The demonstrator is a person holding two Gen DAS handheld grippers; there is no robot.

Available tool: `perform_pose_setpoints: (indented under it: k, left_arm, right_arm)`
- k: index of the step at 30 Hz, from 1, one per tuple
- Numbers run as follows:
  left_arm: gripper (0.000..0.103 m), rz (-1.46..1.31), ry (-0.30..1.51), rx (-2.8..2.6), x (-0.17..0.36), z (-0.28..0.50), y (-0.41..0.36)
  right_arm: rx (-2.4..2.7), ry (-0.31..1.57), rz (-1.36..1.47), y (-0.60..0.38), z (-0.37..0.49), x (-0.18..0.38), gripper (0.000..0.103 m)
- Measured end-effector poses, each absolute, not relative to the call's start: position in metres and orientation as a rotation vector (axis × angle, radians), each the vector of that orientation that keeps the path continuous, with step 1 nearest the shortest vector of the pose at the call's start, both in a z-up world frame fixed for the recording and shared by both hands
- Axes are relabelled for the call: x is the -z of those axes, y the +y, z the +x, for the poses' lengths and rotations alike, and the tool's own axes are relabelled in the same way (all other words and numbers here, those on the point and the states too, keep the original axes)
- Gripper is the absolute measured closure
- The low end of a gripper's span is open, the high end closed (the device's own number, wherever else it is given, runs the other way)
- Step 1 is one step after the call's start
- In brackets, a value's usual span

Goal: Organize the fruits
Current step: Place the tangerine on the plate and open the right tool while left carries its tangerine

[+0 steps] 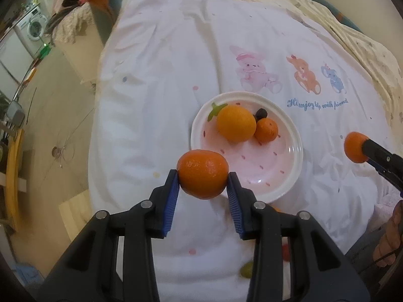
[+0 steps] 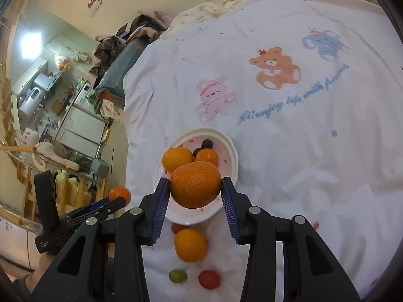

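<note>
The left gripper clamps a small orange mandarin between its blue ribbed pads, narrow-set, the fruit lifted clear of the white sheet. The right gripper grips a larger, pebbly orange the same way.

From the left gripper, the plate, white-rimmed with a pink strawberry-patterned centre, lies at about one o'clock, just beyond the held mandarin. On it sit a big yellow-orange fruit touching a smaller orange one, with a dark berry behind them. At three o'clock the right gripper shows again, its orange partly covered by a black finger.

Blue script is printed on the sheet under three cartoon animals; the right wrist view reads roughly "Hi! enjoy life with friend", the last word blurred. Small white lettering on the left gripper's body in that view is too small to read.

Only the right wrist view shows the loose fruit at six o'clock: an orange, a green grape-like piece, a red one, and another red piece half hidden under the plate's edge. The left wrist view catches only blurred slivers of these between its fingers. It alone shows a washing machine at ten o'clock and a hand cut off at four o'clock.
</note>
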State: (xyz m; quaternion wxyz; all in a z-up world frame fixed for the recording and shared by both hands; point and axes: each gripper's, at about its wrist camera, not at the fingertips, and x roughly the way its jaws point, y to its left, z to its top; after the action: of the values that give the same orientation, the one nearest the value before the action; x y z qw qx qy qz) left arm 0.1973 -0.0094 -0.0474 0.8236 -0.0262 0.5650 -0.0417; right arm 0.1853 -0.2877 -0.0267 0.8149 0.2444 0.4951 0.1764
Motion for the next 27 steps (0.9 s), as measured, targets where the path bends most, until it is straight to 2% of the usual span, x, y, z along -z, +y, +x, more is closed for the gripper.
perform_pose_setpoints:
  k: [20, 27]
  left_arm:
    - [0.069, -0.148, 1.281, 0.143, 0.082, 0.239, -0.015]
    - [0.069, -0.158, 1.289, 0.129, 0.084, 0.243, -0.012]
  right_arm:
    - [-0.43, 1.228, 0.456, -0.231, 0.291, 0.101, 0.059]
    - [-0.462, 1.226, 0.443, -0.214, 0.306, 0.112, 0.058]
